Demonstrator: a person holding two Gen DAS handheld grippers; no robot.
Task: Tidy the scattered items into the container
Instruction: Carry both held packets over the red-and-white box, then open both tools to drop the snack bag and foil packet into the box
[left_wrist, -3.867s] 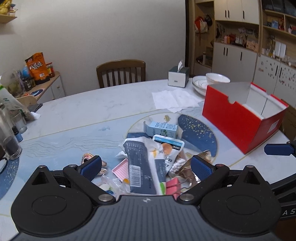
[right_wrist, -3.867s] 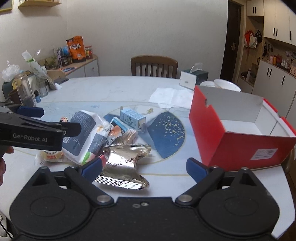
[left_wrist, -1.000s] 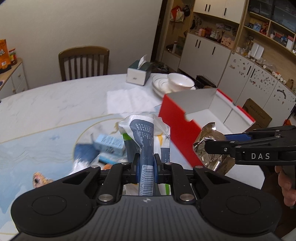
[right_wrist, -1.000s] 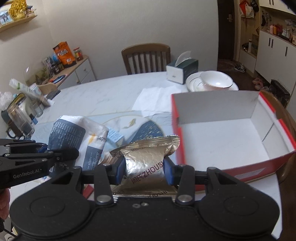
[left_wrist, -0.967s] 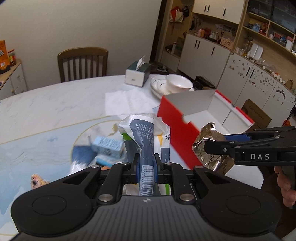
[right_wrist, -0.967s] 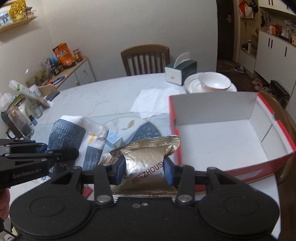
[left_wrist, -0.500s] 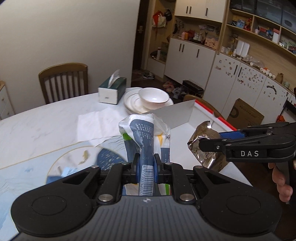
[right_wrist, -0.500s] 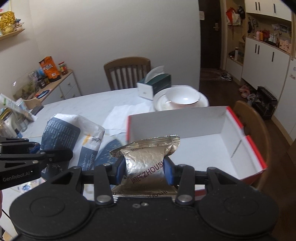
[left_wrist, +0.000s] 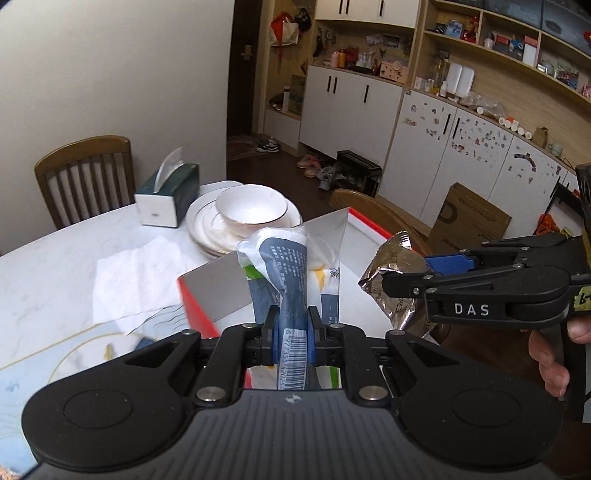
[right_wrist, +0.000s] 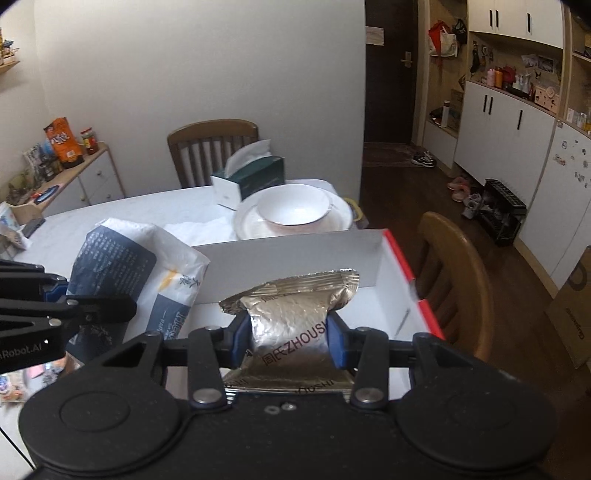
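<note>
My left gripper (left_wrist: 291, 334) is clamped tight on the white and dark blue plastic bag (left_wrist: 291, 266), pinched to a narrow fold with a barcode showing between the pads; the bag stands up at twelve o'clock from my fingers, in front of the open red box (left_wrist: 199, 299); my right gripper (right_wrist: 289, 334) is closed on the crinkled silver foil packet (right_wrist: 291, 310), its blue pads pressing both sides, and the packet hangs above the white inside of the red box (right_wrist: 406, 266); in the left wrist view the right gripper (left_wrist: 424, 271) comes in from three o'clock with the foil packet (left_wrist: 395, 273) at its tip, just beside my bag, and a hand (left_wrist: 554, 354) shows at its rear; in the right wrist view the left gripper (right_wrist: 96, 306) enters from nine o'clock with the bag (right_wrist: 129, 266) over the box's near left corner; beyond the box, at twelve o'clock, a white bowl (right_wrist: 293, 205) sits on stacked plates (right_wrist: 332, 218); a green tissue box (right_wrist: 255, 177) lies at eleven o'clock beyond them, a wooden chair (right_wrist: 210, 147) behind it; a second chair (right_wrist: 458, 266) stands at two o'clock beside the box; white paper napkins (left_wrist: 129, 277) lie on the marble table (left_wrist: 48, 266) at ten o'clock.
</note>
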